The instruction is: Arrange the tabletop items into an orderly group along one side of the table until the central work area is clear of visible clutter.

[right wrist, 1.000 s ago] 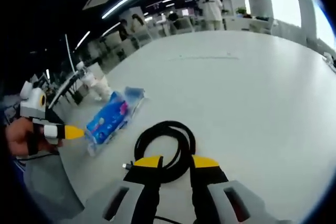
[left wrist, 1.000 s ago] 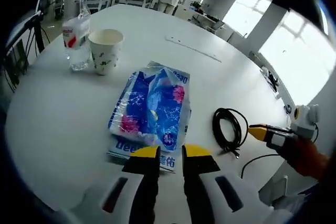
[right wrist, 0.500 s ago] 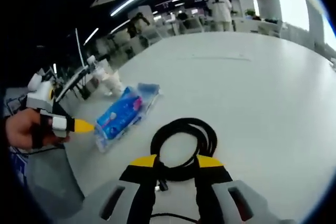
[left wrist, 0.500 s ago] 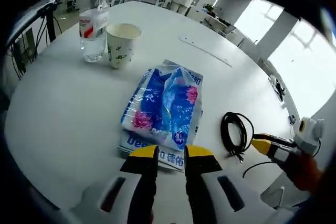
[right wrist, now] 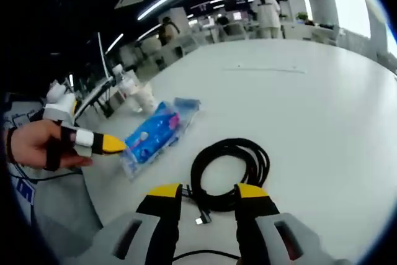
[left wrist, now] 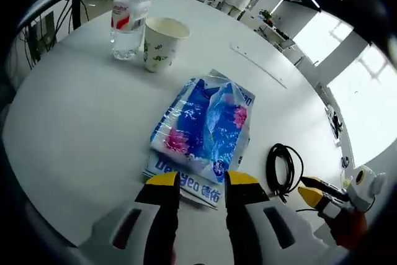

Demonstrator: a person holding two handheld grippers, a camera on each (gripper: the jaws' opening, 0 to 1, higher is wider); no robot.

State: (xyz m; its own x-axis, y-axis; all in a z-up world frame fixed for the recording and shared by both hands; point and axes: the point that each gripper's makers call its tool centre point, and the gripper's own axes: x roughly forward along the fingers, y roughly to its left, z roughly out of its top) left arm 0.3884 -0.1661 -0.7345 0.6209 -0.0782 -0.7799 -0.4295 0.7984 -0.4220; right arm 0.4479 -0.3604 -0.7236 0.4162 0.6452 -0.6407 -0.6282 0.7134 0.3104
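A blue plastic tissue pack (left wrist: 205,122) lies mid-table, its near flap between the tips of my left gripper (left wrist: 203,182), which is open. Behind it stand a clear water bottle (left wrist: 128,23) and a paper cup (left wrist: 162,43). A black coiled cable (left wrist: 282,167) lies to the right of the pack, with my right gripper's yellow tip (left wrist: 317,193) just beyond it. In the right gripper view, the cable (right wrist: 229,145) has its near loop between the tips of my open right gripper (right wrist: 208,192). The pack (right wrist: 158,131) and left gripper (right wrist: 102,144) lie to its left.
The round white table (left wrist: 74,110) drops off close behind both grippers. A thin pale strip (left wrist: 257,66) lies on its far side. A hand (right wrist: 31,147) holds the left gripper. A thin black wire (right wrist: 205,254) runs under the right gripper. Desks and people stand beyond the table.
Both grippers have moved forward: the pack's flap and the cable's near loop now reach between their tips. Both pairs of jaws stand slightly wider apart.
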